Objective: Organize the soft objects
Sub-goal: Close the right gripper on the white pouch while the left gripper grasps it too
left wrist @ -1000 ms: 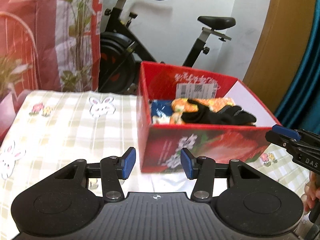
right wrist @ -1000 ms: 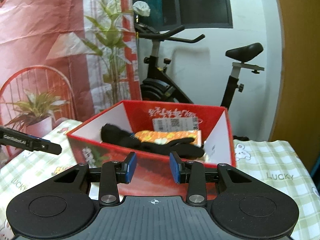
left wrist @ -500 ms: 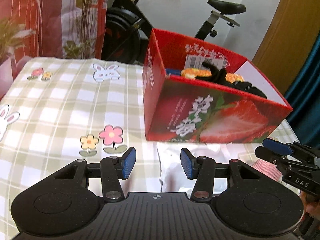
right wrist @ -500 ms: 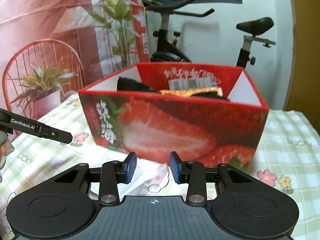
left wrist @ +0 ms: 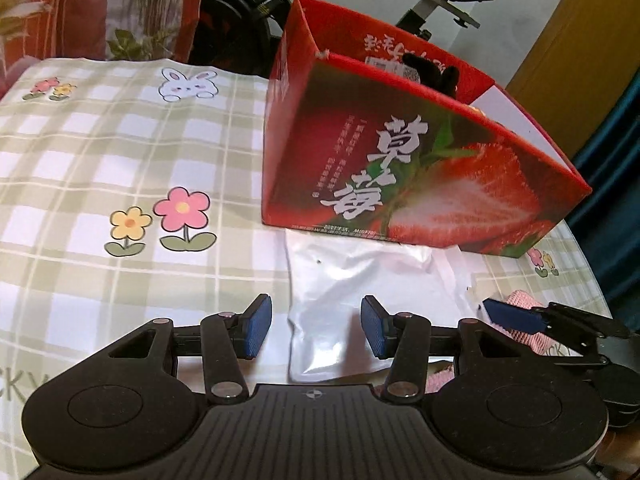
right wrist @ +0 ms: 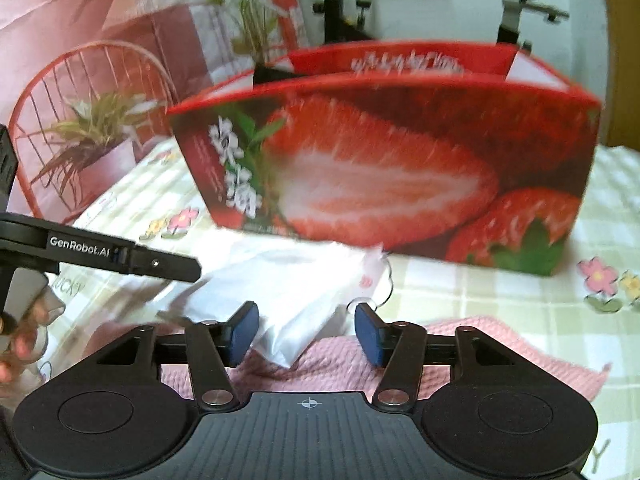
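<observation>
Flat on the checked tablecloth (left wrist: pixel 120 148), at six o'clock from the red strawberry-printed cardboard box (left wrist: pixel 420 184): a white crinkled plastic pouch (left wrist: pixel 360 292), its near corner overlapping a pink knitted cloth (right wrist: pixel 460 352). Probably light, limp and slippery; best pinched at a free corner or the sealed edge. Left gripper (left wrist: pixel 316 330) spread and empty above the pouch's near end. Right gripper (right wrist: pixel 306 334) opening, pouch corner between the pads, unpinched. Box wall close at twelve o'clock; open room at nine.
</observation>
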A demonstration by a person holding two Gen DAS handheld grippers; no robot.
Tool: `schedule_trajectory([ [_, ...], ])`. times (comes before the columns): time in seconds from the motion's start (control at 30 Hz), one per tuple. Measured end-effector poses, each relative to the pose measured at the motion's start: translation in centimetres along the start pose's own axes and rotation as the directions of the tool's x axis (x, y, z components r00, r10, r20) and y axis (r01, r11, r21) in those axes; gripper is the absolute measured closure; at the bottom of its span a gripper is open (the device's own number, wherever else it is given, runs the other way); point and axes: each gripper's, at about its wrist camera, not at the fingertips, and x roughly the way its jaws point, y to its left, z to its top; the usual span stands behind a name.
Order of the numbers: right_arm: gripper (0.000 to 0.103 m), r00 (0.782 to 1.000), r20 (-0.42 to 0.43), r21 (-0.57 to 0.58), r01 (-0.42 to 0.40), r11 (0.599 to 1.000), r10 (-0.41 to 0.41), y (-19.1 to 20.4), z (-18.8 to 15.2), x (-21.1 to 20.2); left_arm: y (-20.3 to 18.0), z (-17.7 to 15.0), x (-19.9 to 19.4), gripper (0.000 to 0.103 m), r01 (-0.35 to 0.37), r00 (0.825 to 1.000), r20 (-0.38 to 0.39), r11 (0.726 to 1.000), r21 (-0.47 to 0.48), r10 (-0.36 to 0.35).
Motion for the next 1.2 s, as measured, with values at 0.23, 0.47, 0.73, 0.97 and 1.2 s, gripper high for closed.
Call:
schedule_trajectory([
  [0.23, 0.055, 0.999, -0.020, 0.139, -0.044, 0.989, 0.047, -1.4, 0.7, 1.4, 0.6, 0.3, 0.7, 0.052, 0.043, 0.999, 0.004, 0.999, -0.032, -0.043],
  [0.47, 0.068, 0.997, -0.017, 0.160, -0.074, 0.984, 0.078, -1.3, 1.0, 2.4, 0.8, 0.4, 1.1, 0.052, 0.063, 0.998, 0.008, 0.997, -0.035, -0.062],
  [0.73, 0.087, 0.998, -0.006, 0.079, -0.070, 0.994, 0.070, -0.5, 0.7, 1.7, 0.5, 0.0, 0.9, 0.052, 0.070, 0.998, 0.004, 0.997, -0.031, -0.069],
  [0.97, 0.087, 0.996, 0.005, 0.133, -0.092, 0.987, 0.092, -1.0, 0.1, 1.5, 0.7, 0.0, 1.0, 0.050, 0.093, 0.996, 0.010, 0.992, -0.081, -0.092],
  [1.2, 0.087, 0.994, 0.016, 0.183, -0.110, 0.977, 0.109, -1.4, -0.2, 1.4, 1.4, -0.2, 0.9, 0.050, 0.133, 0.991, 0.017, 0.979, -0.153, -0.132],
])
